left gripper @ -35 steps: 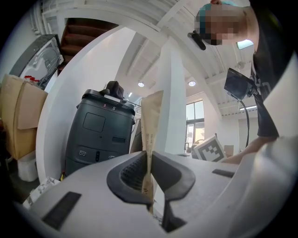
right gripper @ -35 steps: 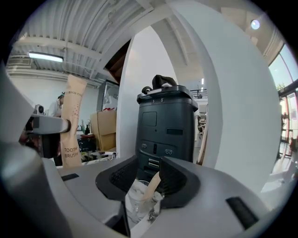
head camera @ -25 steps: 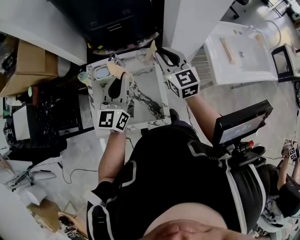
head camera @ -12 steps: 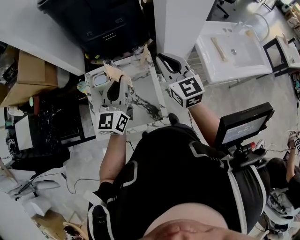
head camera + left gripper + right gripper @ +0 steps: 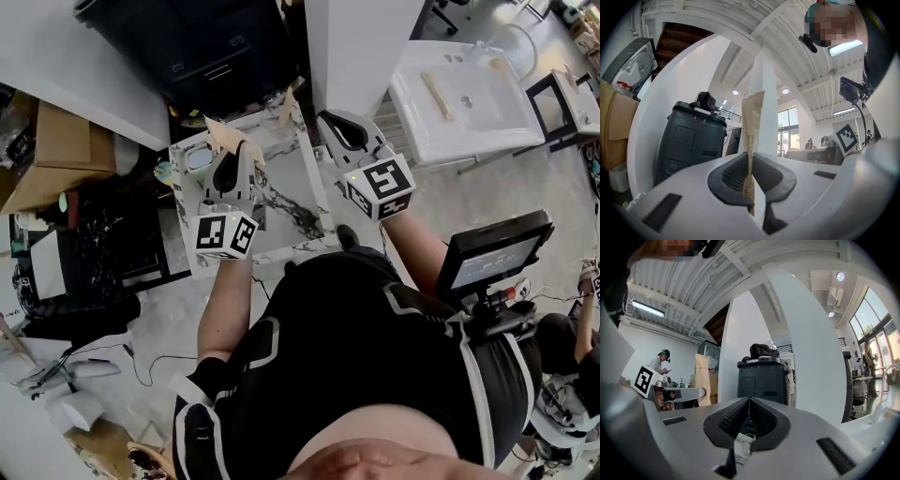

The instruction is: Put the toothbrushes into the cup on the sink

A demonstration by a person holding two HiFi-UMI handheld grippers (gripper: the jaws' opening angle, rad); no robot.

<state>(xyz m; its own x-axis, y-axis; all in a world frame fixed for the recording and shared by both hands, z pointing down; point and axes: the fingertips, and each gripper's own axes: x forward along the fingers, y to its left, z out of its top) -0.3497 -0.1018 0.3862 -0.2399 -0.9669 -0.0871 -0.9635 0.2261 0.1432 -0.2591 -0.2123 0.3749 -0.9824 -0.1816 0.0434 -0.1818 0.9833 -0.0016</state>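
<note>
The tan flat paper toothbrush packet (image 5: 752, 122) is pinched at its lower end, its long axis standing upright out of the left gripper (image 5: 751, 164), which is clamped flat on both faces of it. From the head view the packet (image 5: 223, 139) is seen poking past the jaw tips towards the sink's far left corner. That is right where the clear round cup (image 5: 200, 157) is parked, on the white marble-patterned sink (image 5: 298, 202). So the cup is found just beside the left gripper (image 5: 232, 155), a touch to its left, with the packet's free end already near the rim but not shown inside it. What is called for next, it is judged, is a short carry leftward with the packet tipped end-down over the mouth.

The right gripper (image 5: 330, 120) is held well apart, over the sink's opposite edge, so the cup is clearly the left one's business. Its jaws have just been closing and are now drawn together in the right gripper view (image 5: 749, 416). A small clear scrap (image 5: 743, 444) shows low in the gap, though whether it is actually nipped cannot be told.
</note>
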